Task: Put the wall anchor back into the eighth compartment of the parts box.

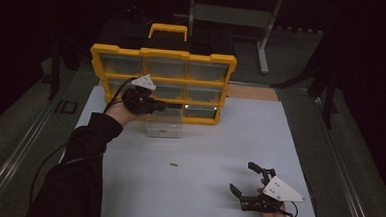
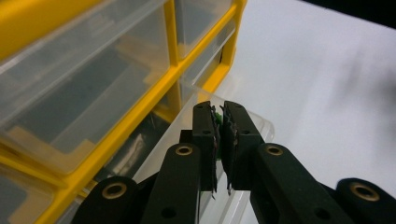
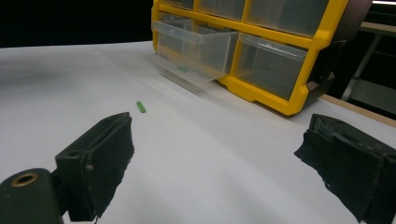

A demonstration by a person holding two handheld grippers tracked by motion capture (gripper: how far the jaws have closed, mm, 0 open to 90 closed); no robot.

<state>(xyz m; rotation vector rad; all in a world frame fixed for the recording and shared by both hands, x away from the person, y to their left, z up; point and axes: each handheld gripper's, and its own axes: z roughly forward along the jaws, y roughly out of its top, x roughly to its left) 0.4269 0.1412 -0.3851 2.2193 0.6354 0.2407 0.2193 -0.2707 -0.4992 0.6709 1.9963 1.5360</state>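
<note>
Right, left gripper (image 2: 220, 122) jaws nipped on a small green piece (image 2: 218, 117), above the pulled-out clear drawer (image 1: 164, 127) of the yellow organiser (image 1: 164, 54). Lower before releasing. Right gripper (image 1: 248, 182) idle, jaws wide; another green piece (image 1: 173, 164) on bench (image 1: 203, 154).

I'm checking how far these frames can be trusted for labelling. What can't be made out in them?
- What the left gripper pinches: the left gripper view shows a green sliver between the shut jaws, which hide the rest.
- What lies in the pulled-out clear drawer: the high view is too dim; in the right gripper view it is blurred.
- The green piece on the white table: too small to identify.
- The organizer: its closed drawers' contents are murky.
</note>
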